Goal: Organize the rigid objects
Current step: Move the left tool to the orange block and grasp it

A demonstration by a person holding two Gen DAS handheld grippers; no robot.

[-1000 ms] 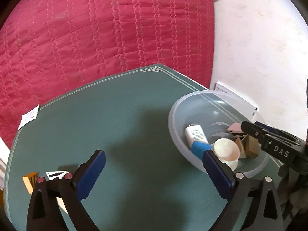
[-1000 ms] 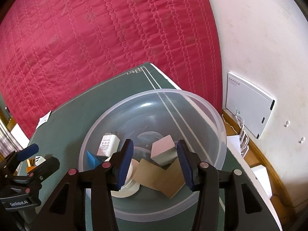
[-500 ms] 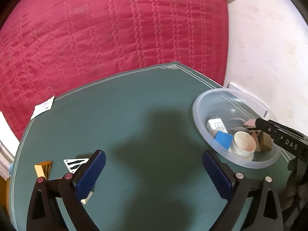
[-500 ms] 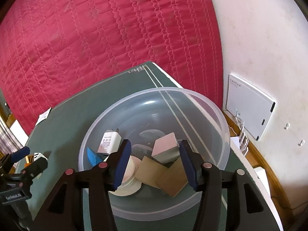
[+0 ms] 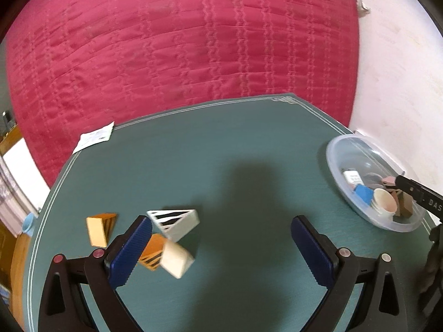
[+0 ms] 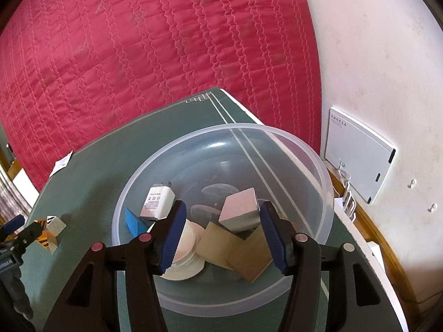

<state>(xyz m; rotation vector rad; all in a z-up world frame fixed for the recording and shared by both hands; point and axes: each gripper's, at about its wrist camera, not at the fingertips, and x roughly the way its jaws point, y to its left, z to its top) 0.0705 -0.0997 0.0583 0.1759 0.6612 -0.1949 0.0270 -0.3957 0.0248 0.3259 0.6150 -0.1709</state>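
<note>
The bowl (image 6: pixel 318 166) already held several pieces; three blocks (image 5: pixel 174 222) remained on the table (image 5: pixel 235 149), left gripper (image 5: pixel 221 249) agape, right gripper (image 6: pixel 221 231) opening, empty.

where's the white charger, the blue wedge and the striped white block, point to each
white charger (image 6: pixel 156 201): right wrist view, on its labelled front face
blue wedge (image 6: pixel 134 219): right wrist view, on its visible blue face
striped white block (image 5: pixel 177 222): left wrist view, on its pale side below the stripes
</note>
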